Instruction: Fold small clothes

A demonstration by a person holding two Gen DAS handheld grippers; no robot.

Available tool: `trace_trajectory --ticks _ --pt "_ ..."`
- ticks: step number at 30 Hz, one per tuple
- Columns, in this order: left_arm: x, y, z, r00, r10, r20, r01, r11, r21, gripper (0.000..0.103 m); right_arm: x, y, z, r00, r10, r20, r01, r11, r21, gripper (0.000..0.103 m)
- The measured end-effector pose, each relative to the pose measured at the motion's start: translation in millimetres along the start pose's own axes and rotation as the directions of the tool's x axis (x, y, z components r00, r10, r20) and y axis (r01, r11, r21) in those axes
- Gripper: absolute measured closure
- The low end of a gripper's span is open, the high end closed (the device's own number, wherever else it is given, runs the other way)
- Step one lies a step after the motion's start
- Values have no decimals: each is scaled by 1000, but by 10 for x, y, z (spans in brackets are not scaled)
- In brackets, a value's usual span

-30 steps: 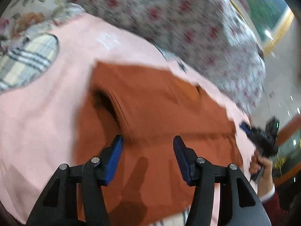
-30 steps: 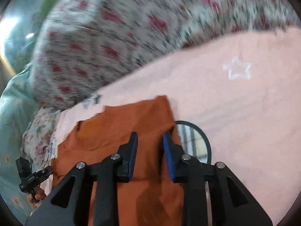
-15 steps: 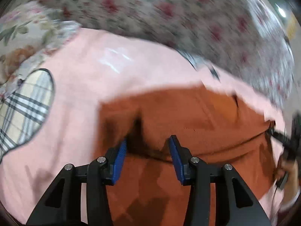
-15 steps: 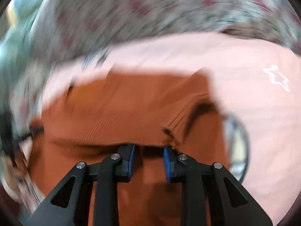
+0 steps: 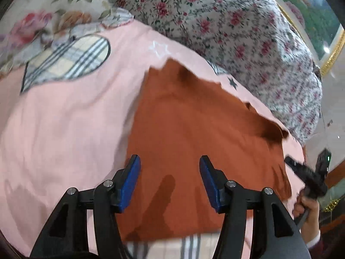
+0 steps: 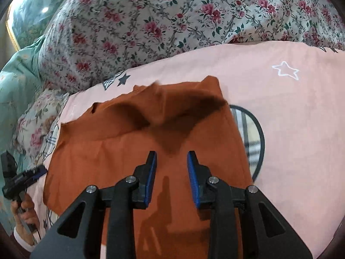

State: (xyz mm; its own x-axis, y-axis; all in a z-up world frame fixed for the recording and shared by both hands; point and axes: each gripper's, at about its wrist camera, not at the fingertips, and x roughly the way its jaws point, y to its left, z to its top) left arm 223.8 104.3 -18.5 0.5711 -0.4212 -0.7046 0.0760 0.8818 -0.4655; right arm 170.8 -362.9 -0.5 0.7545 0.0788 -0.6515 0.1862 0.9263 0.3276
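Observation:
An orange-brown garment (image 5: 194, 133) lies spread on a pink bedsheet (image 5: 64, 118). In the right wrist view the garment (image 6: 129, 151) has a dark raised fold across its far part. My left gripper (image 5: 170, 172) is open and empty, hovering over the garment's near left part. My right gripper (image 6: 171, 166) is open and empty above the garment's middle. The right gripper also shows at the right edge of the left wrist view (image 5: 306, 172), and the left gripper shows at the left edge of the right wrist view (image 6: 23, 179).
A floral quilt (image 5: 237, 32) is bunched along the far side of the bed (image 6: 194, 17). A plaid patch (image 5: 69, 60) is printed on the sheet left of the garment. A green cover (image 6: 15, 82) lies at the far left.
Both grippers have opened and pulled back from the garment. The fold they held half a second ago has dropped and lies on the garment's far part.

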Motion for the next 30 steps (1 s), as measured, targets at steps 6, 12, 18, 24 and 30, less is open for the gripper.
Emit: trace_trajectory --ticks 6,12,18,24,30 --pt "-244 -40 -522 998 -49 -31 46 995 -85 41 -161 48 160 999 14 33 -15 1000 17 69" --pt "-262 -76 -884 996 -55 -63 47 991 -129 35 -256 146 -80 998 56 25 -57 998 31 55" --pt "-162 -97 -974 998 -47 -35 41 984 -172 24 -328 134 -561 993 114 -12 -112 988 106 55" --pt "-26 -29 -776 1000 -13 19 17 975 -219 24 -410 241 -826 989 140 -41 -135 986 102 52" --pt "92 -7 -571 997 54 61 -38 971 -236 29 -443 240 -881 988 145 -48 -139 985 103 51"
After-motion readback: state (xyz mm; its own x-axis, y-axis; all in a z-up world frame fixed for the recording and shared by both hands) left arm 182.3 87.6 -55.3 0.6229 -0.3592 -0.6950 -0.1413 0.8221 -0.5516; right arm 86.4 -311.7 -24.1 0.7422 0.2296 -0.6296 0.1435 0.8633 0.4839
